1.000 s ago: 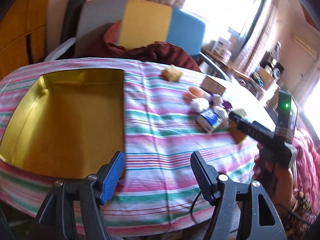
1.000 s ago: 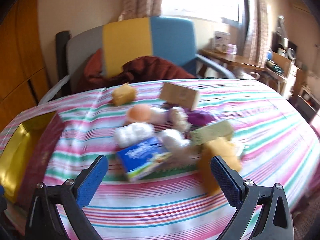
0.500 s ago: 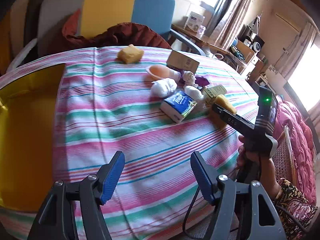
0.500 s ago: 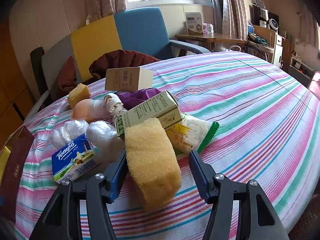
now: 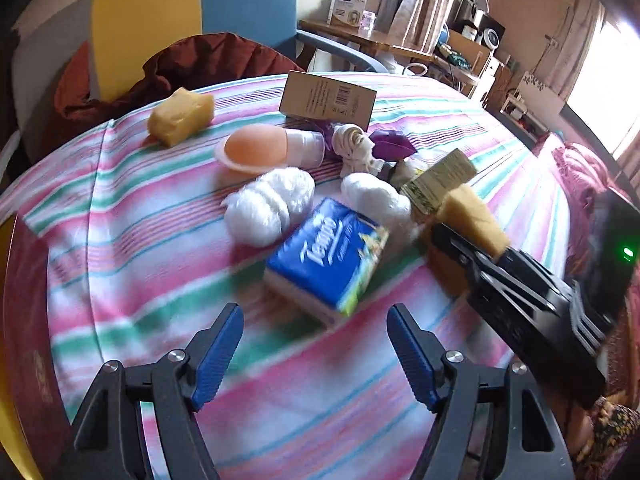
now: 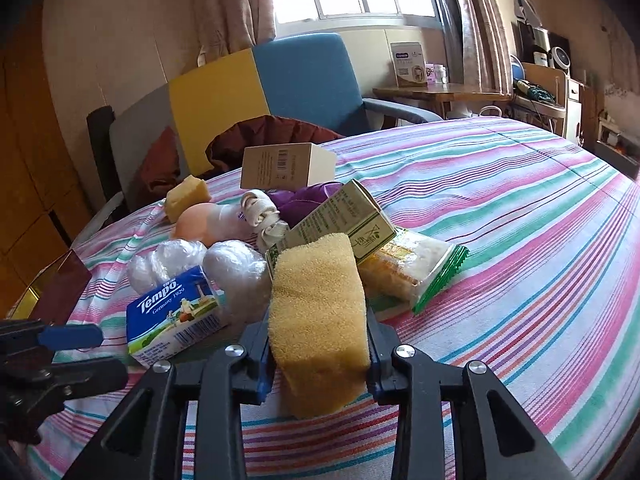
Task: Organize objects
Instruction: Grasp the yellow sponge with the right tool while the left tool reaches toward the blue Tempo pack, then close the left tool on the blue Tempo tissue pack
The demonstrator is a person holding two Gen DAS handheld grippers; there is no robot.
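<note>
Blue tissue pack (image 6: 175,315) reads "Tempo" w/ "Germany 1929" under it, lying on the striped table (image 6: 520,208) just ahead of the left tool (image 5: 315,346), whose jaws are spread wide w/ nothing between. Right tool (image 6: 319,354) is pressed onto a yellow sponge (image 6: 319,316), pads squeezing both sides. Behind it a green carton (image 6: 340,220) w/ print too small to read, a tan box (image 6: 286,170) w/ barcode, a clear packet (image 6: 412,266) w/ pale grainy contents. Second sponge (image 5: 181,115) sits apart near the far edge. Gold tray (image 6: 24,300) at table's left edge, inside mostly out of view
</note>
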